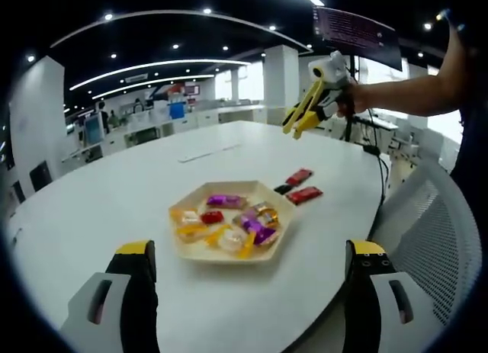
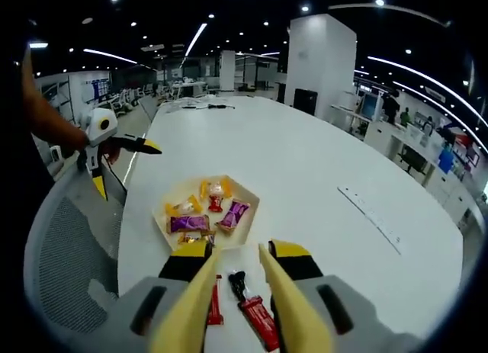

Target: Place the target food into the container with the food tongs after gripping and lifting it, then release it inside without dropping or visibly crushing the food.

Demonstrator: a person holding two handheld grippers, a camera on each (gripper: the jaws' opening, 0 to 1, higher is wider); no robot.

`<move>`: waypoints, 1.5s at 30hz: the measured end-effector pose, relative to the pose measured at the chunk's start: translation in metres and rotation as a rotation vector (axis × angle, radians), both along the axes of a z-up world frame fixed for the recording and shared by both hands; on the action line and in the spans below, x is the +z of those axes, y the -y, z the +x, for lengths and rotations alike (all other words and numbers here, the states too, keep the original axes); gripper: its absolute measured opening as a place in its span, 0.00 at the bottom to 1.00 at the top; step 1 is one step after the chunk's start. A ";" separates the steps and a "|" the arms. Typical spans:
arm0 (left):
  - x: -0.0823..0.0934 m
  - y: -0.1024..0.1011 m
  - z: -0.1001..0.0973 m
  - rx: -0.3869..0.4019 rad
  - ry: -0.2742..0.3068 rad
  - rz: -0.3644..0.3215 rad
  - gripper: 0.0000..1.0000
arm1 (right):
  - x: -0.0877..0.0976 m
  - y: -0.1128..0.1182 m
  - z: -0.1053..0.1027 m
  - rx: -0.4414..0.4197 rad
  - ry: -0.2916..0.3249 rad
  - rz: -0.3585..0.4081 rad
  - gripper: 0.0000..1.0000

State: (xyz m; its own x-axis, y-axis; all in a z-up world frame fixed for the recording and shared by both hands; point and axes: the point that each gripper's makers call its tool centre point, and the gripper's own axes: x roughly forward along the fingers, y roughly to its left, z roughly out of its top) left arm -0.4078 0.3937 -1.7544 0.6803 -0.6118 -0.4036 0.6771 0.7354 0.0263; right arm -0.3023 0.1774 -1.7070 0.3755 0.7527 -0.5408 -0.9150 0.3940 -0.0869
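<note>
Two red-wrapped snack bars (image 1: 302, 187) lie flat on the white worktop (image 1: 114, 200), just beside the hexagonal tray (image 1: 191, 250) — outside it. The tray already holds a heap of wrapped sweets (image 1: 229, 223), purple, orange and red.

Right tongs (image 2: 236, 292) hover above the bars, yellow tips apart, nothing between them. In the left gripper view they hang high over the far edge of the worktop, held in a hand (image 1: 352, 100).

Left tongs (image 1: 252, 265) — spread wide, empty, low at the near edge, tray ahead.

Judged step: approach, pick not yet made. Next move calls for lowering the right tongs astride one bar, closing gently, lifting clear, then carrying over the tray rim.
</note>
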 end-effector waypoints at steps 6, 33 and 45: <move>-0.001 0.000 0.000 -0.002 -0.002 0.004 0.99 | -0.004 0.002 -0.002 0.014 0.024 0.004 0.29; -0.004 0.000 -0.001 -0.002 -0.013 0.016 0.99 | -0.092 -0.008 0.000 0.041 -0.021 -0.045 0.28; -0.005 -0.001 0.000 0.004 -0.019 0.020 0.99 | -0.125 -0.006 0.007 0.006 -0.082 -0.092 0.26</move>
